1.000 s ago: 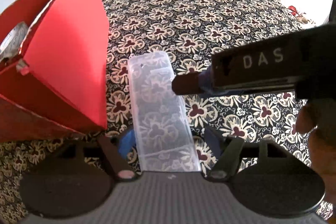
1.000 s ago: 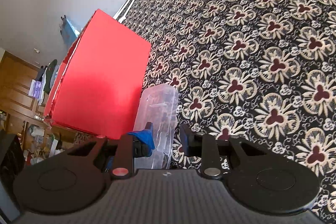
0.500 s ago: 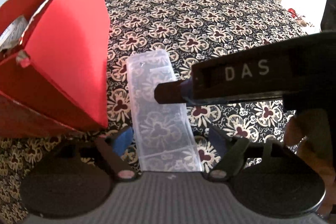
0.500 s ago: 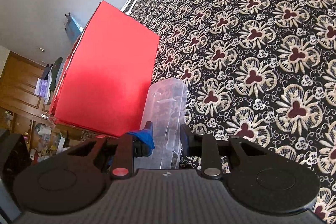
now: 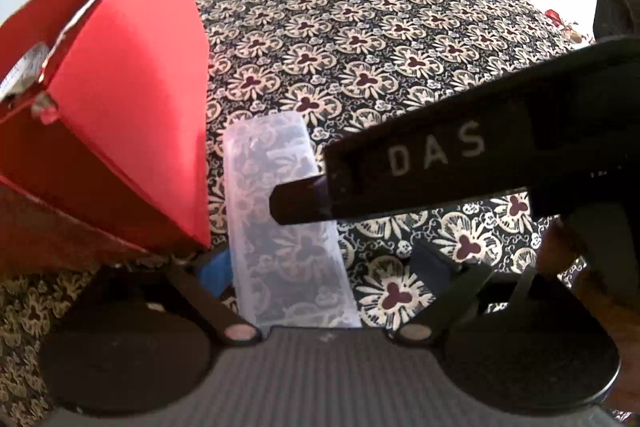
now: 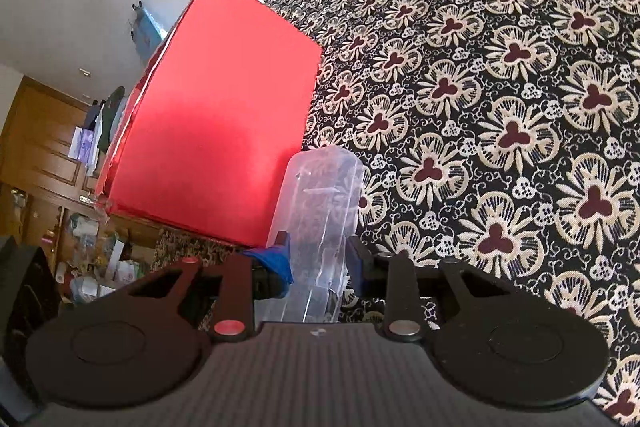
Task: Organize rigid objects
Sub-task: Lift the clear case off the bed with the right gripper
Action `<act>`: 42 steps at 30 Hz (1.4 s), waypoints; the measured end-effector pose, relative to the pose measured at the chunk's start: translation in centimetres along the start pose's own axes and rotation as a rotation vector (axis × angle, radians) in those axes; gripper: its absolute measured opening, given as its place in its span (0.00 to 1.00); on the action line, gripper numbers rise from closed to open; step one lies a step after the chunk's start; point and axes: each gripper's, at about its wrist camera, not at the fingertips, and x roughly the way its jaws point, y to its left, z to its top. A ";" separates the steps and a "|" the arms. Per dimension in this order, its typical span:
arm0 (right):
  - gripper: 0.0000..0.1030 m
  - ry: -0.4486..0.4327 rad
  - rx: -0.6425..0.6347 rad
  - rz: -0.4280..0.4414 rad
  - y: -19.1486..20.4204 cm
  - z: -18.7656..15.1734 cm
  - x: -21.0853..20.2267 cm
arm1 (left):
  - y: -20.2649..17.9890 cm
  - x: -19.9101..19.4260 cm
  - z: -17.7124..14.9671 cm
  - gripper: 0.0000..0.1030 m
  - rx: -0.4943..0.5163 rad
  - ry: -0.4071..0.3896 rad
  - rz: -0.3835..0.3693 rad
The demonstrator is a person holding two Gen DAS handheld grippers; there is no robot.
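- Lying lengthwise between the left gripper's (image 5: 320, 269) spread fingers, the clear case (image 5: 280, 211) touches neither.
- Right gripper (image 6: 316, 253) pinches the case (image 6: 320, 211) beside the red box (image 6: 216, 131).

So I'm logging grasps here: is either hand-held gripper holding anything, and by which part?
The right hand-held gripper grips the clear plastic case across its near end. The left hand-held gripper is open around the case's other end.
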 end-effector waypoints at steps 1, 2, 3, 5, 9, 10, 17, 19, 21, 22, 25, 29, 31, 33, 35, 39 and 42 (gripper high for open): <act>0.15 0.003 0.011 0.007 -0.1 0.1 0.1 | 0.2 0.0 -0.1 0.90 -0.004 -0.003 -0.004; 0.15 0.005 0.018 0.014 -0.4 0.1 0.1 | 0.3 0.0 -0.2 0.90 -0.010 -0.006 -0.006; 0.15 0.006 0.022 0.021 -0.6 0.1 0.1 | 0.4 -0.1 -0.4 0.90 -0.015 -0.010 -0.005; 0.15 0.019 0.022 0.038 -0.7 0.1 0.4 | 0.6 -0.2 -0.7 0.89 -0.022 -0.018 -0.006; 0.15 0.006 -0.023 0.032 -0.2 -0.4 0.5 | 0.8 -0.6 -1.6 0.86 -0.025 -0.035 -0.012; 0.15 0.002 -0.027 0.032 -0.1 -0.4 0.6 | 0.7 -0.8 -1.7 0.84 -0.022 -0.041 -0.014; 0.15 -0.012 -0.014 0.042 -0.3 -0.6 0.6 | 2.3 -1.3 -1.6 0.52 -0.078 -0.059 -0.009; 0.15 -0.021 -0.019 0.037 -0.4 -0.9 0.4 | 2.4 -1.4 -1.6 0.52 -0.078 -0.061 -0.003; 0.15 -0.027 -0.020 0.036 -0.3 -1.2 0.4 | 2.2 -1.4 -1.6 0.52 -0.079 -0.063 0.005; 0.15 -0.030 -0.017 0.036 -0.3 -1.4 0.4 | 2.2 -1.4 -1.6 0.52 -0.082 -0.063 0.006; 0.16 -0.030 -0.002 0.038 -0.4 -1.6 0.3 | 2.2 -1.3 -1.5 0.52 -0.095 -0.055 0.007; 0.18 -0.029 0.047 0.052 -1.3 -1.9 -0.4 | 2.2 -1.5 -1.4 0.52 -0.100 -0.044 -0.001; 0.19 -0.029 0.081 0.062 -1.9 -2.0 -0.9 | 2.3 -1.7 -1.3 0.52 -0.104 -0.040 -0.014; 0.21 -0.029 0.104 0.066 -2.3 -2.1 -1.3 | 2.2 -1.9 -1.3 0.52 -0.105 -0.038 -0.029; 0.22 -0.025 0.112 0.059 -2.5 -2.2 -1.7 | 2.1 -2.1 -1.3 0.52 -0.107 -0.036 -0.040; 0.22 -0.026 0.094 0.054 -2.2 -2.4 -3.1 | 1.7 -2.6 -1.3 0.51 -0.089 -0.035 -0.055; 0.21 -0.044 0.091 0.058 -1.9 -2.7 -4.2 | 1.3 -3.3 -1.4 0.51 -0.075 -0.043 -0.068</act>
